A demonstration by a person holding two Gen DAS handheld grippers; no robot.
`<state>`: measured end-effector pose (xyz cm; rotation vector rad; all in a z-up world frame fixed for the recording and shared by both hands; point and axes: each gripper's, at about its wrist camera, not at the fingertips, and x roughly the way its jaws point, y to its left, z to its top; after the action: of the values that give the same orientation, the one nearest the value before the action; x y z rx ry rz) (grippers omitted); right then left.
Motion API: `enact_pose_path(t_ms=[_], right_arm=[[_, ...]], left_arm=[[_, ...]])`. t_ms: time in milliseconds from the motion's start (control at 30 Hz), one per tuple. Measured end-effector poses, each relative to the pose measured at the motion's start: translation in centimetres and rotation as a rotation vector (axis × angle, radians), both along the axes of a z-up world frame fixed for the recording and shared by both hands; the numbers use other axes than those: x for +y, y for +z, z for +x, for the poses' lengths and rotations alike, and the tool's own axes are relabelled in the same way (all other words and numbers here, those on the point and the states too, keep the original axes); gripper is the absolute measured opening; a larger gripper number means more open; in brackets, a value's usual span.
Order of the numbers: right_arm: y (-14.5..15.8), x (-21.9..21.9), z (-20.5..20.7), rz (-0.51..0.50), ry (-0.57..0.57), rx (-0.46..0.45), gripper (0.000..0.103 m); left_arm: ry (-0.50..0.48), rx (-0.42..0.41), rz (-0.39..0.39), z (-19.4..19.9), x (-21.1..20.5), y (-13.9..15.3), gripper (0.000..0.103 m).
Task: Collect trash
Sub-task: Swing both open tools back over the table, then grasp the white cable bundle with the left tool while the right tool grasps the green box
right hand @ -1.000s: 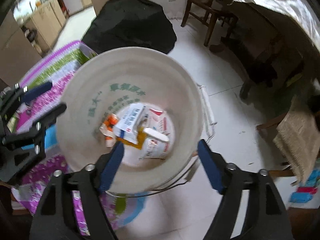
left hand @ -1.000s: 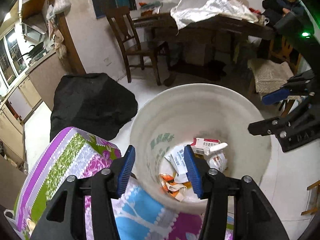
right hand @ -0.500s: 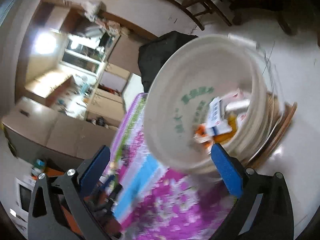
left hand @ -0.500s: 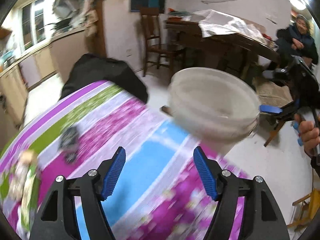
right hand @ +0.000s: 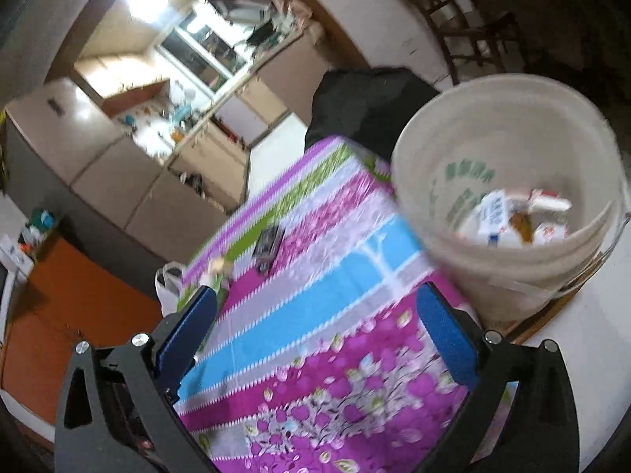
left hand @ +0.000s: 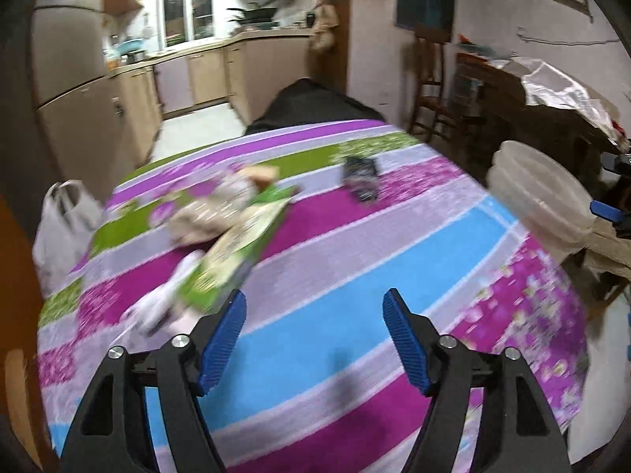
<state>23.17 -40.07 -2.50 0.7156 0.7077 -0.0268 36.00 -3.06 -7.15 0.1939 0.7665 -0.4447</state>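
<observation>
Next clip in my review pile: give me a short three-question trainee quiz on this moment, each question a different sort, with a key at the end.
1. True or false: the white bucket already holds some trash.
2. Multiple choice: what lies between the pads of the left gripper? A) a green packet B) nothing, only tablecloth beneath C) a black wrapper
3. Short answer: name two pieces of trash not yet collected from the striped tablecloth.

Key
1. True: boxes and wrappers lie at its bottom.
2. B: its jaws are opening, with nothing between them.
3. The green packet, lying among crumpled paper, and the small black wrapper farther back.
</observation>
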Motion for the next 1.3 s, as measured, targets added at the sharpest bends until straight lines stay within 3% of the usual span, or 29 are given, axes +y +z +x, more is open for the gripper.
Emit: enact_pose_path(t_ms=[133, 333, 500, 633, 800, 967, 1067, 1233, 1300], right_arm=[[-1.8, 3.5, 1.7, -0.08, 0.07, 0.085, 0.098], [-3.4, 7.5, 2.2, -0.207, 0.171, 0.132, 0.098], [-4.7, 10.0, 2.8, -0.274, 0.236, 0.159, 0.098], [-5.1, 11.6, 4.0, -0.322, 0.289, 0.162, 0.098], [-5.2, 13.2, 4.8, -0.339, 0.319, 0.166, 0.098], [-6.1, 14.3, 5.0, -0.343, 0.333, 0.196, 0.098], [-6.9, 15.0, 5.1, -0.337, 0.341, 0.221, 0.098], [-7.5, 16.2, 5.2, -0.331, 0.367, 0.24, 0.098], [-7.5, 16.8, 5.5, -0.335, 0.389, 0.239, 0.097]], left_arm=[[0.052, 0.011, 0.027, -0.7, 3.9, -0.9, 0.075], [0.113, 0.027, 0.018, -1.2, 8.1, -1.3, 0.075], [0.118, 0.027, 0.031, -1.5, 8.4, -1.4, 0.075], [0.059, -0.004, 0.041, -1.2, 9.0, -1.3, 0.075], [-0.038, -0.016, 0.072, 1.6, 10.8, -1.6, 0.051], [-0.099, 0.018, 0.031, 6.2, 13.3, -1.8, 0.048], [-0.176, 0.017, 0.055, 7.8, 12.6, -2.6, 0.048], [-0.26, 0.046, 0.112, 9.5, 10.9, -5.0, 0.034], [-0.267, 0.056, 0.085, 10.0, 11.0, -5.2, 0.03]])
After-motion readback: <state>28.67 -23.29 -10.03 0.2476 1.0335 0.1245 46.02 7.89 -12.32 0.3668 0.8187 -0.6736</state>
